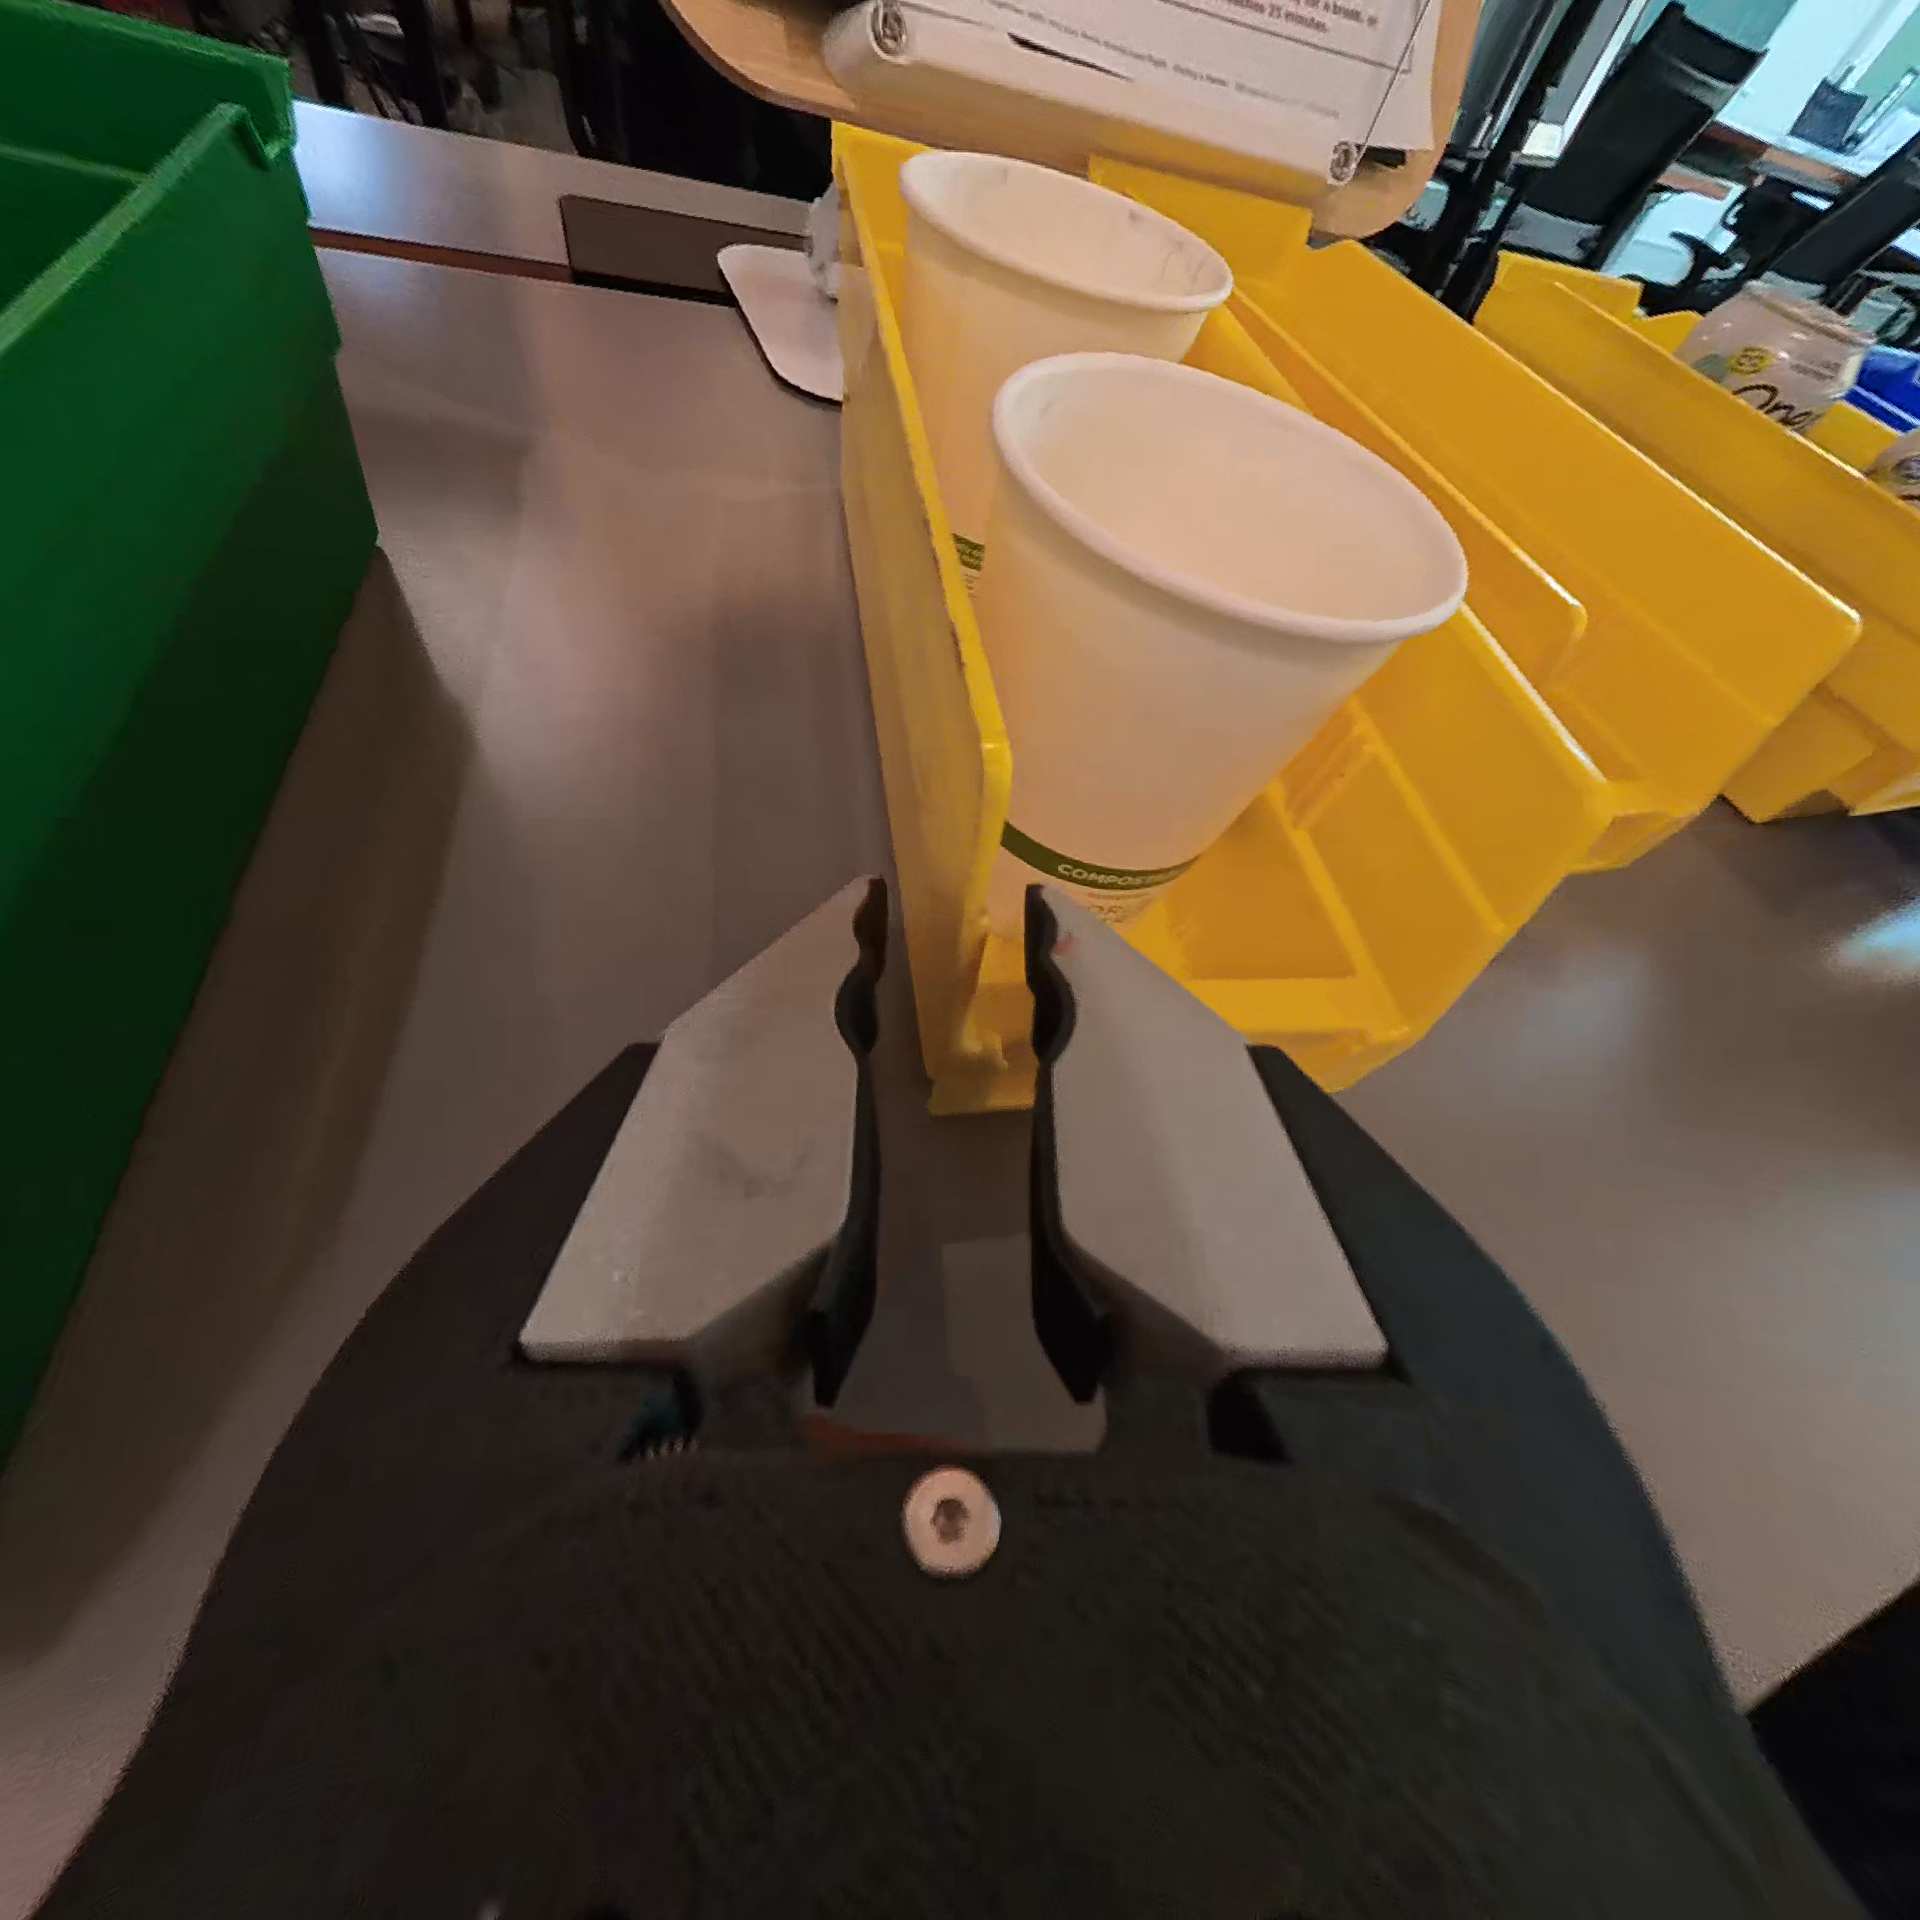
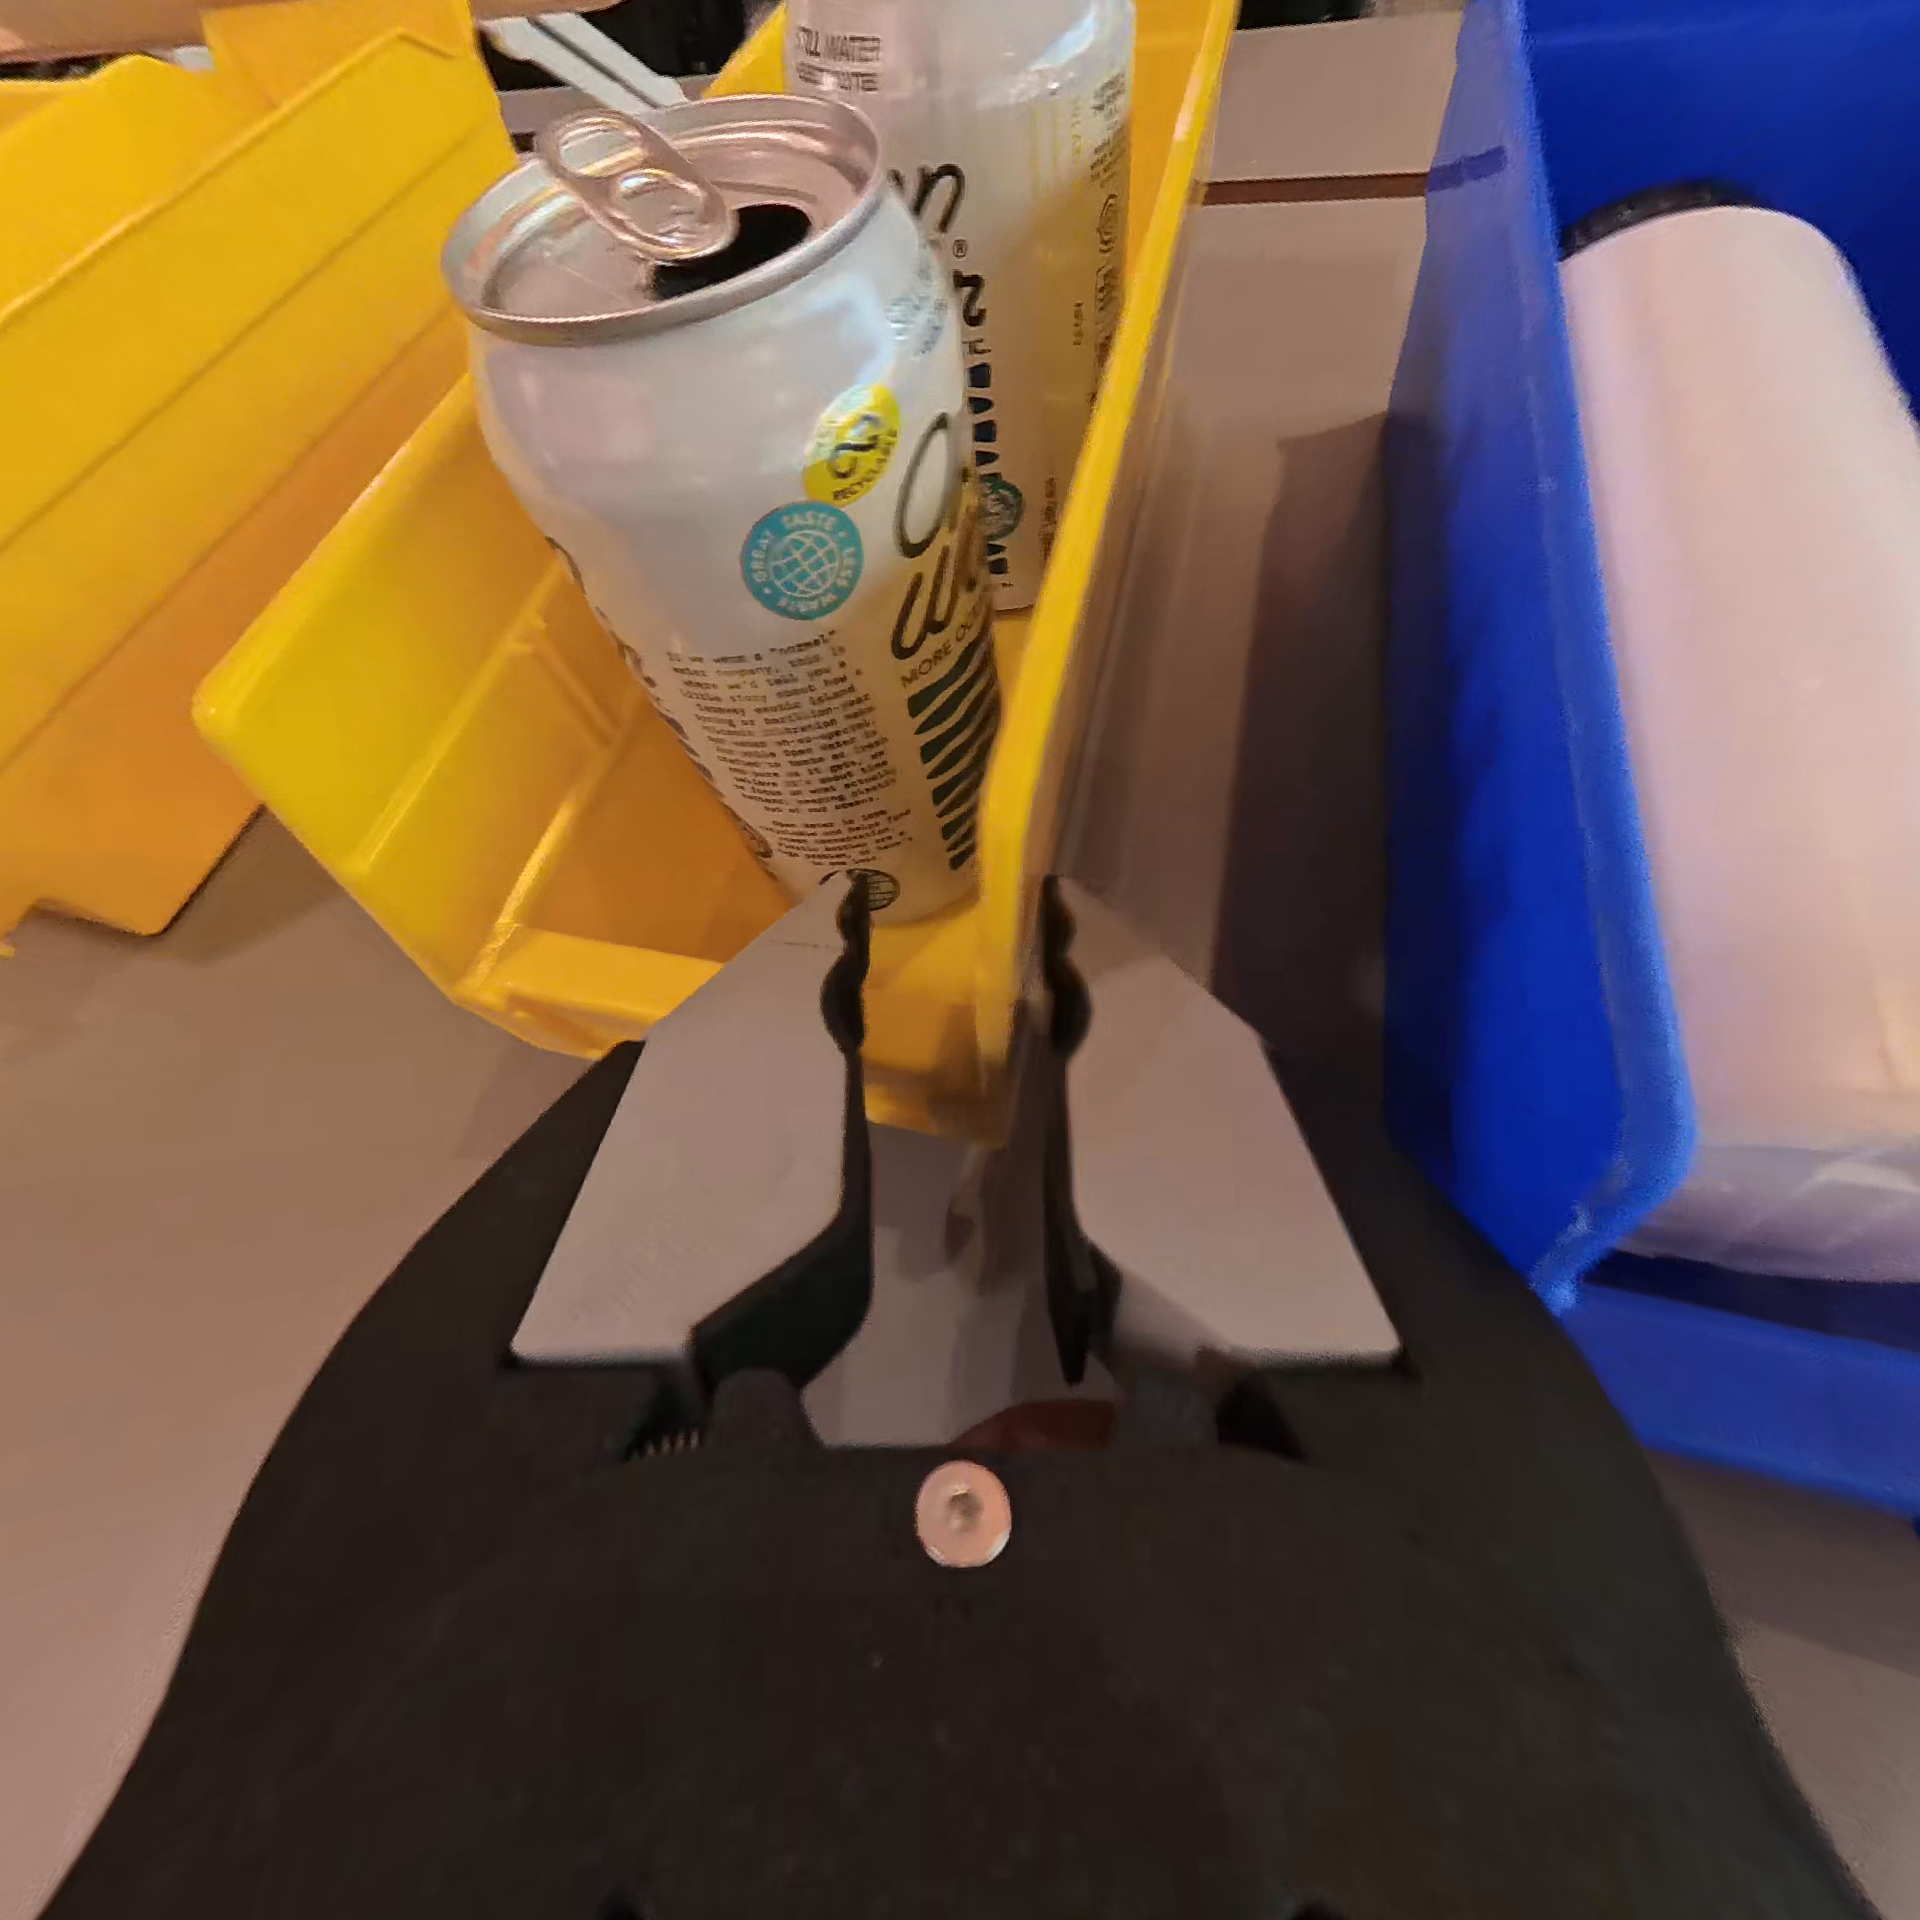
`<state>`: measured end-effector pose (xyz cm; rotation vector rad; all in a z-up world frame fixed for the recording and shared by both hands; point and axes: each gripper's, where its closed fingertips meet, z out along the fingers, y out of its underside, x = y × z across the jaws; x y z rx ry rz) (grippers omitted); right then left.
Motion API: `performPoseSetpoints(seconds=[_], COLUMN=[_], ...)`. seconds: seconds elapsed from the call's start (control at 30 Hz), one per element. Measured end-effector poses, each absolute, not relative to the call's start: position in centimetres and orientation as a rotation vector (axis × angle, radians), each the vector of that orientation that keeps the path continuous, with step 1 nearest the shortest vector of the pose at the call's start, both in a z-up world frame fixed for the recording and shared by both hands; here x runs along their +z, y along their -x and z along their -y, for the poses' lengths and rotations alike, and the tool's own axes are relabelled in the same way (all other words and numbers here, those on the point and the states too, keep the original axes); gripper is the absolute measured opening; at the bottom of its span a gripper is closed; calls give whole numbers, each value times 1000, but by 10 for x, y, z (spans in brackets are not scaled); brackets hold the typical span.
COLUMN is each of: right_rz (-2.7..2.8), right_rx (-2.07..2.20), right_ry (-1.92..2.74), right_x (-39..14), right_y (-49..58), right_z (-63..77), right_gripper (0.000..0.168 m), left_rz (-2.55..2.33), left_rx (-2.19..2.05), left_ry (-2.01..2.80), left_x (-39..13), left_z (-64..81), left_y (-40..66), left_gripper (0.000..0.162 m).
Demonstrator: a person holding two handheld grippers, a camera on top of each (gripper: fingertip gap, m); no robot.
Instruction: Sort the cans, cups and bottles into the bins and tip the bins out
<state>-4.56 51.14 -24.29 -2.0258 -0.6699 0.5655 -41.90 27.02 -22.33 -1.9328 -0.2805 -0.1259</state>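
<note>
A: Our left gripper [image 1: 956, 914] is clenched on the wall of the cup bin [image 1: 925, 665]; two paper cups [image 1: 1195, 644] lean inside it; the green bin [image 1: 156, 520] stands well left of it.

B: Our right gripper [image 2: 951, 914] pinches the can bin's wall [image 2: 1091, 582]; two cans [image 2: 727, 499] lean inside; the blue bin [image 2: 1496, 727] sits just right of it, bottle [image 2: 1745, 665] inside.

A: Risk, we judge: thin-wall grips could slip when tipping; loose cups may roll off the table [image 1: 582, 623].

B: Only the right view shows the bottle; only the left shows the green bin.

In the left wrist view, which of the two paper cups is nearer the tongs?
The lower cup with the green band; the other cup sits behind it.
</note>
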Motion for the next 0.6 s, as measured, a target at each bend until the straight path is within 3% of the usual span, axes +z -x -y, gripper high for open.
performPoseSetpoints(seconds=[0.03, 0.1, 0.6], right_rz=[673, 657, 561], right_rx=[568, 516, 730], right_ry=[2024, 2008, 2019], right_x=[-243, -240, -219], right_y=[46, 40, -8], right_z=[-511, -515, -485], right_gripper=[26, 2, 0], left_rz=[273, 252, 215], left_rx=[-116, -95, -81], left_ry=[1943, 1964, 1992], left_x=[-224, -227, -230], left_z=[-271, -272, -273], left_y=[418, 416, 411], left_gripper=[24, 24, 24])
